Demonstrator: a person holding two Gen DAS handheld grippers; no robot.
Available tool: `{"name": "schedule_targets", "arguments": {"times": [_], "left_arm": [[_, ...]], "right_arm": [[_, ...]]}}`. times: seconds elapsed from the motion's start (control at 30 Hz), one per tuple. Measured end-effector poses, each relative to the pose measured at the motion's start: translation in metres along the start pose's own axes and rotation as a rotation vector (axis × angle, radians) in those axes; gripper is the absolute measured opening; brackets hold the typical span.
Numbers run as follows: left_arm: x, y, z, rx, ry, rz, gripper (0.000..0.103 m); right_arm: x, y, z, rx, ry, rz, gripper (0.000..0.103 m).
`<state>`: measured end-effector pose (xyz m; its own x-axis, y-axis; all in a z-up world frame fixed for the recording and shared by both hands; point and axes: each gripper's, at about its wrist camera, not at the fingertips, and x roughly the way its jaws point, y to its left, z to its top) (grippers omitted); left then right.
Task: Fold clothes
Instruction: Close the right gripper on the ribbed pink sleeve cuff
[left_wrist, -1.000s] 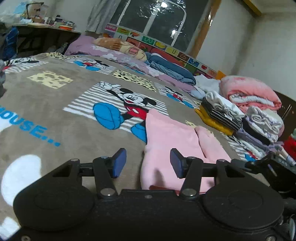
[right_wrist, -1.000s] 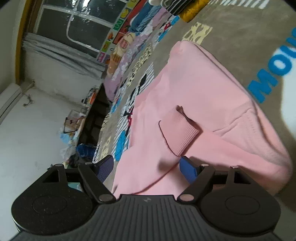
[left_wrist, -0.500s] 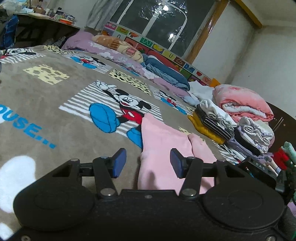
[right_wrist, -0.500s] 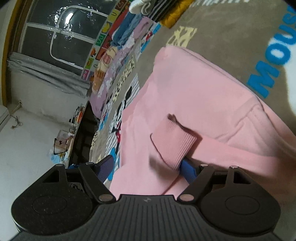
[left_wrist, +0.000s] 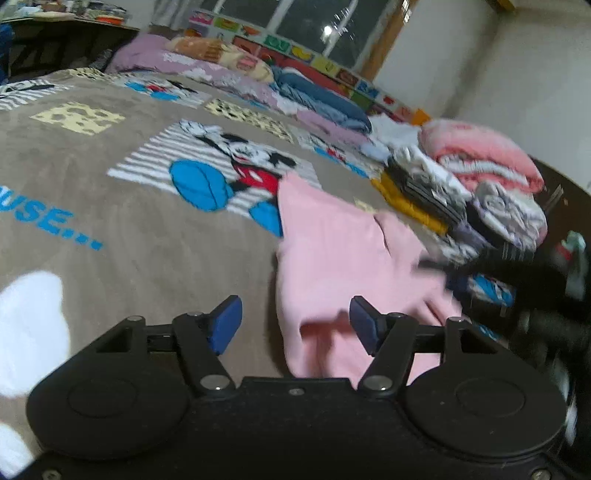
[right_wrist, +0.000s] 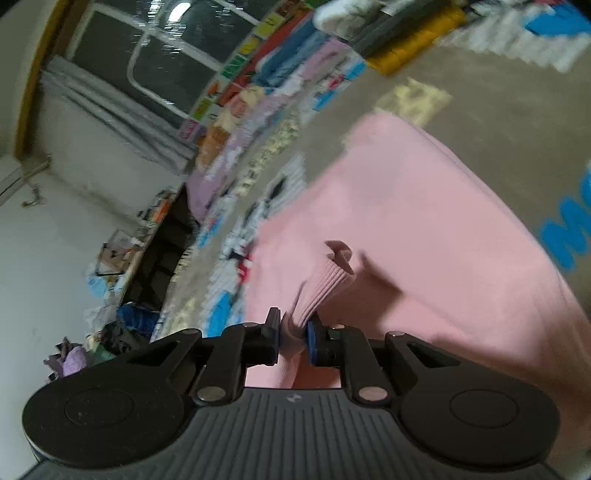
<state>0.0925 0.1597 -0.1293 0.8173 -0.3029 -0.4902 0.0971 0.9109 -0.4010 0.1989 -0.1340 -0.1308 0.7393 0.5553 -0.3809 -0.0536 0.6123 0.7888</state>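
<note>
A pink sweatshirt (left_wrist: 332, 251) lies on the Mickey Mouse blanket (left_wrist: 110, 206); it also fills the right wrist view (right_wrist: 424, 229). My right gripper (right_wrist: 293, 332) is shut on the sweatshirt's ribbed sleeve cuff (right_wrist: 328, 284) and holds it raised off the garment. My left gripper (left_wrist: 295, 325) is open and empty, just above the near left edge of the sweatshirt. The right gripper's dark body shows blurred at the right of the left wrist view (left_wrist: 517, 266).
A row of folded clothes (left_wrist: 443, 192) and a rolled pink blanket (left_wrist: 480, 158) lie to the right of the sweatshirt. Pillows and bedding (left_wrist: 258, 81) line the far side under the window. A cluttered desk (right_wrist: 140, 251) stands by the wall.
My right gripper has closed on the sleeve cuff and lifted it. My left gripper has moved a little closer to the sweatshirt, staying open.
</note>
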Motion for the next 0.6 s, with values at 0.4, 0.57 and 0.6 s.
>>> {"name": "schedule_targets", "arguments": {"times": [0.4, 0.57, 0.6], "left_arm": [[0.015, -0.035, -0.022, 0.089, 0.035, 0.084, 0.063], [0.016, -0.040, -0.024, 0.099, 0.011, 0.109, 0.056], [0.016, -0.042, -0.024, 0.110, 0.004, 0.110, 0.042]], "right_arm": [[-0.008, 0.065, 0.056, -0.193, -0.021, 0.138, 0.014], [-0.018, 0.071, 0.072, -0.218, -0.047, 0.146, 0.014], [-0.019, 0.070, 0.075, -0.218, -0.049, 0.143, 0.014]]}}
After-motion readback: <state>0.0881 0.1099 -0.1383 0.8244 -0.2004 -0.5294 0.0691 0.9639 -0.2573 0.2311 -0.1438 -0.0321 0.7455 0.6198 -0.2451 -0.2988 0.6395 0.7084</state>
